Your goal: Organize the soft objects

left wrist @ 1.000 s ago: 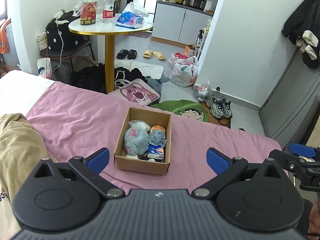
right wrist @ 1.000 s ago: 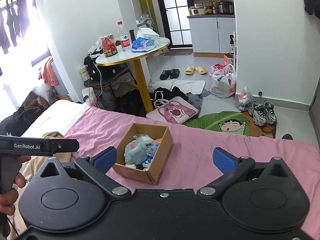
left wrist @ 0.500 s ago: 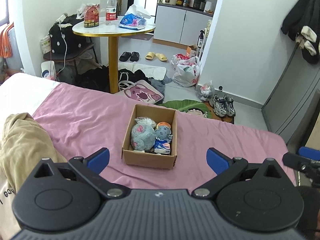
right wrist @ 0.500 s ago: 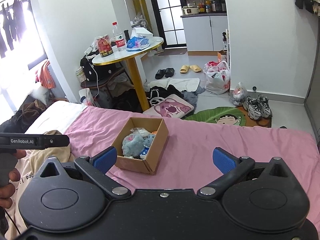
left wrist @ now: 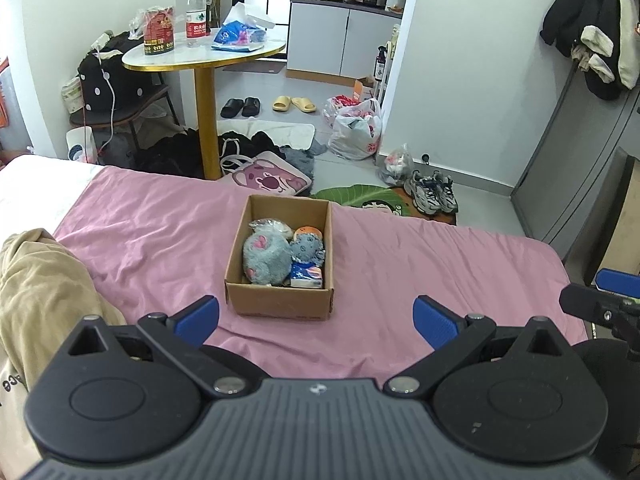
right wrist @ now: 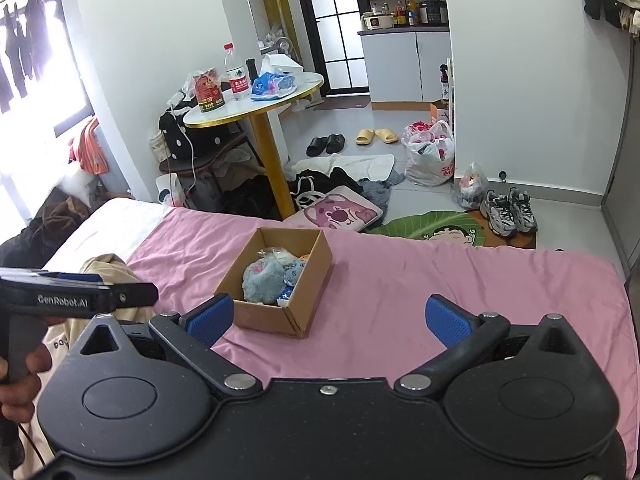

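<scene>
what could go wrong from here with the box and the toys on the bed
1. The cardboard box sits on a soft, wrinkled pink sheet, so pressing down to grab a toy could tip or slide it.
2. The grey plush toy is packed tightly against the smaller toys, so pulling it out may drag others along.
3. Both the left gripper and the right gripper are open and empty.

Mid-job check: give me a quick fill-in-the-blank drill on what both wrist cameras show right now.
1. The cardboard box sits on a ____ bedsheet.
2. The fluffy grey-blue plush toy lies ____ the box.
3. The left gripper and the right gripper both have their jaws ____, holding nothing.
4. The water bottle stands on the round ____.

Missing words: pink; inside; open; table
</scene>
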The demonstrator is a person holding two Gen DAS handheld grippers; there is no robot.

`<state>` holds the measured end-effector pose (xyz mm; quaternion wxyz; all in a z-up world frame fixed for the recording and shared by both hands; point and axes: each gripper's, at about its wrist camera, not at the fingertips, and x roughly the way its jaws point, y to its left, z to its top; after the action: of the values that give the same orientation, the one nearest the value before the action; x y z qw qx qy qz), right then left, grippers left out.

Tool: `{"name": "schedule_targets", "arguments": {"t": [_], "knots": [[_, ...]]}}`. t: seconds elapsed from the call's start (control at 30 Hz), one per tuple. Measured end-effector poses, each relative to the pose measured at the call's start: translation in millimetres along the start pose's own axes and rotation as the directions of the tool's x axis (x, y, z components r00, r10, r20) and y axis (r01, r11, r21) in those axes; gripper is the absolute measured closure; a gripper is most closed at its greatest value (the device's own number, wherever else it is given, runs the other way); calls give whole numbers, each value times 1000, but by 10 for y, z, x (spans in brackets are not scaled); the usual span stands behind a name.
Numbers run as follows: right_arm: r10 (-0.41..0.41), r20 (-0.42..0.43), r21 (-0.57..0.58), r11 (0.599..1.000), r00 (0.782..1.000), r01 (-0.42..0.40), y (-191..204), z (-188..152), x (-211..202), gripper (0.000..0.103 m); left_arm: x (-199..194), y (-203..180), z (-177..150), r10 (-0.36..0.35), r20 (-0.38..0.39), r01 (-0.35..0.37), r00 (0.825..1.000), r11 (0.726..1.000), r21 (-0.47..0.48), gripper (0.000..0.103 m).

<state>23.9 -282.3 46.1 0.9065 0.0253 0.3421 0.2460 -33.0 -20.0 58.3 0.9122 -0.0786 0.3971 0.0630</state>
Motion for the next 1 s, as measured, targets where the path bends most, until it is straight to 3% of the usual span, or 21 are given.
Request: {"name": "schedule_targets", "arguments": {"t": [1.0], "knots": [[-14, -8, 2, 1000, 1000, 14, 91, -23, 40, 0, 78, 9, -14, 14, -14, -14, 1000, 999, 39, 1]]}}
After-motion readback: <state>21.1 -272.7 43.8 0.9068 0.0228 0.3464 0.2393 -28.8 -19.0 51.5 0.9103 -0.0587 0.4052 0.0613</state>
